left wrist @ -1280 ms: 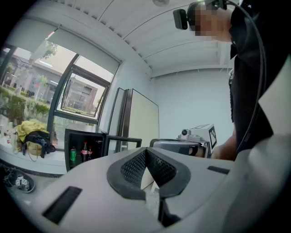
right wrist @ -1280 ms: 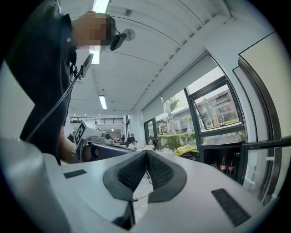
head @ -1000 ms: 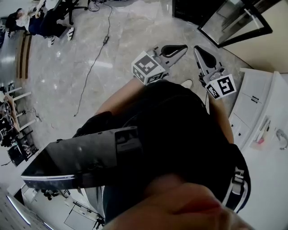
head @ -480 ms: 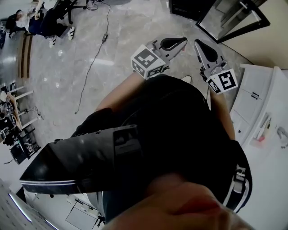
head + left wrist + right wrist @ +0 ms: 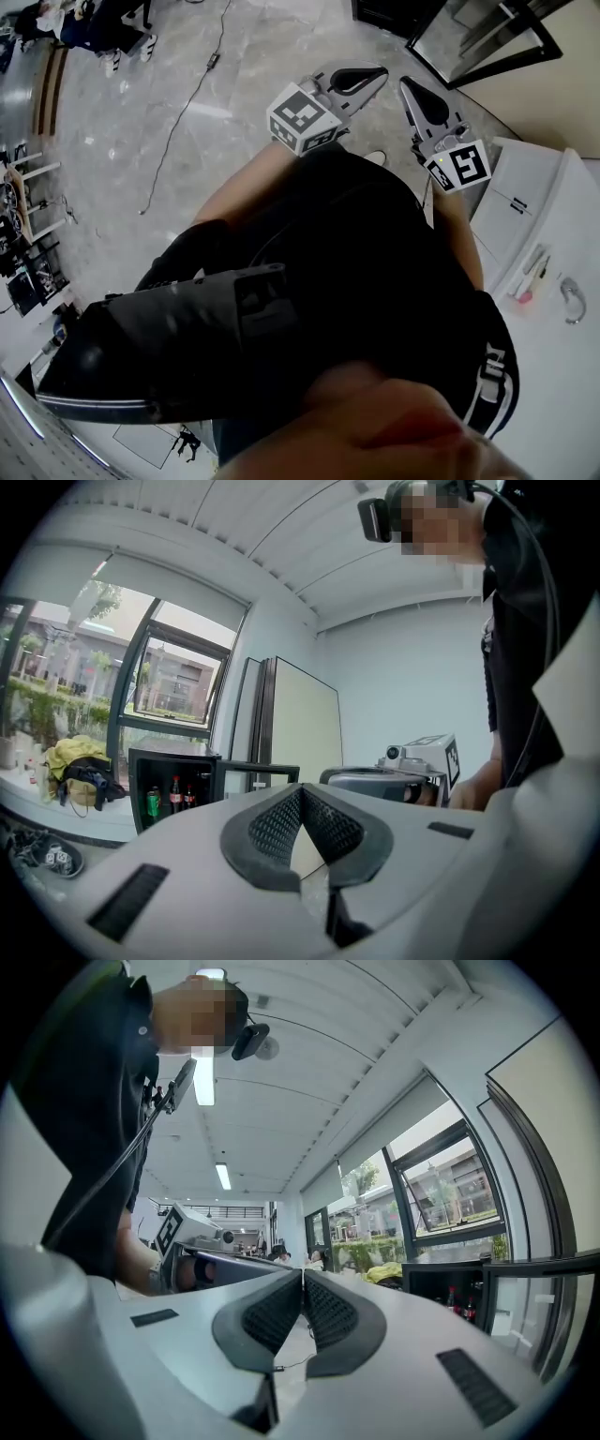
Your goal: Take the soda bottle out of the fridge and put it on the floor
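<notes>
While both pairs of jaws sit pressed together on nothing, the left gripper point(image 5: 301, 787) and right gripper point(image 5: 303, 1272) hang side by side before the person. Well beyond them, one small black fridge point(image 5: 178, 758) stands open, with two soda bottles point(image 5: 174, 795) and one green can point(image 5: 153, 802) upright inside.

Left gripper point(image 5: 380, 73) hanging just beside right gripper point(image 5: 407, 84), not touching, over grey marble floor point(image 5: 141, 122). Small black open-door fridge point(image 5: 173, 757) standing ahead. Dark soda bottle point(image 5: 174, 795) sitting inside fridge, green can point(image 5: 154, 802) just left. White cabinet point(image 5: 511, 202) standing right of right gripper.
</notes>
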